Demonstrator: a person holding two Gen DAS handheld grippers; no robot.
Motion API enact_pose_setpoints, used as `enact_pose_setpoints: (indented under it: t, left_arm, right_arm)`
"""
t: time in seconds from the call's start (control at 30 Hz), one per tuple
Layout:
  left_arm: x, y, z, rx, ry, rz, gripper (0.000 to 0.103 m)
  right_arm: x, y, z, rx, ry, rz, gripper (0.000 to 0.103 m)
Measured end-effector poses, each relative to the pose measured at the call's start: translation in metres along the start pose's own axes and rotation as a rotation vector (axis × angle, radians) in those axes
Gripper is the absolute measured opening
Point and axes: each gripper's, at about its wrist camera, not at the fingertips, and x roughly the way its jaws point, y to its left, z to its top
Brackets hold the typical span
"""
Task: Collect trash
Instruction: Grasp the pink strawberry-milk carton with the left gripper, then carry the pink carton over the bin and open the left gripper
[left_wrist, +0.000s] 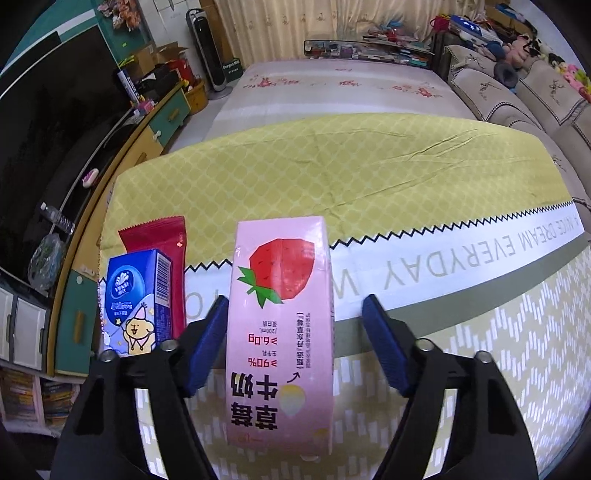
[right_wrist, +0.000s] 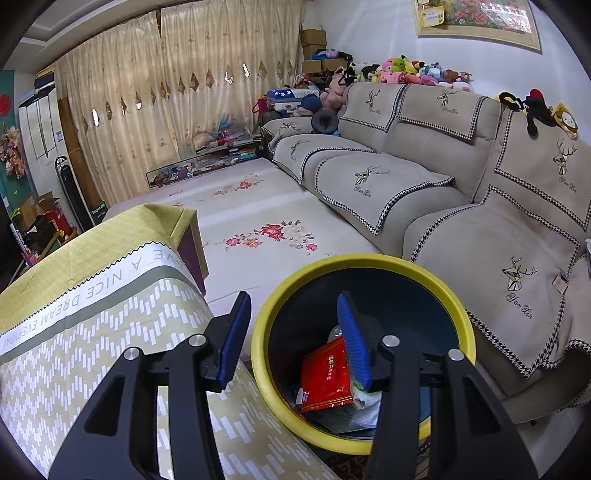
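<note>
left wrist view: pink carton between parted jaws

the left gripper (left_wrist: 295, 325) stands with its jaws wide apart around a pink strawberry milk carton (left_wrist: 280, 325) lying on the patterned tablecloth (left_wrist: 369, 173). the left blue pad touches the carton's side or sits just beside it; the right pad is clear of it, with cloth showing between. a blue tissue pack (left_wrist: 135, 301) and a red wrapper (left_wrist: 162, 251) lie just to the left of the carton.

in the right wrist view, the right gripper (right_wrist: 293, 341) holds nothing, its jaws wide open above the rim of a yellow bin (right_wrist: 369, 264) beside the table. inside the bin lie a red packet (right_wrist: 325, 373) and crumpled pale scraps.
</note>
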Motion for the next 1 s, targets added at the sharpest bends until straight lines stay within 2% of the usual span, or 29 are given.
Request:
enact_pose_setpoints:
  t: [0.13, 0.23, 0.4, 0.5, 0.73, 0.83, 1.0]
  left_arm:
    - [0.009, 0.005, -0.001, -0.002, 0.021, -0.015, 0.051]
    - [0.001, 0.0, -0.002, 0.005, -0.01, -0.036, 0.051]
    - [-0.032, -0.036, -0.009, 0.086, -0.076, -0.077, 0.051]
    - [-0.054, -0.068, -0.015, 0.151, -0.103, -0.126, 0.051]
    - [-0.1, -0.175, -0.03, 0.335, -0.151, -0.238, 0.051]
    - [-0.111, -0.227, -0.037, 0.414, -0.156, -0.28, 0.051]
    - [-0.12, -0.309, -0.045, 0.515, -0.151, -0.348, 0.051]
  right_arm:
    - [0.0, 0.0, 0.0, -0.001, -0.002, 0.001, 0.047]
    - [0.001, 0.0, 0.0, -0.001, -0.002, 0.005, 0.047]
    - [0.0, -0.002, 0.0, 0.013, -0.009, 0.019, 0.047]
    - [-0.002, -0.004, -0.001, 0.028, -0.017, 0.025, 0.047]
    - [-0.006, -0.011, -0.003, 0.019, -0.005, 0.069, 0.047]
    - [-0.012, -0.027, -0.008, 0.013, 0.016, 0.087, 0.047]
    - [-0.025, -0.076, -0.015, 0.031, 0.029, 0.046, 0.047]
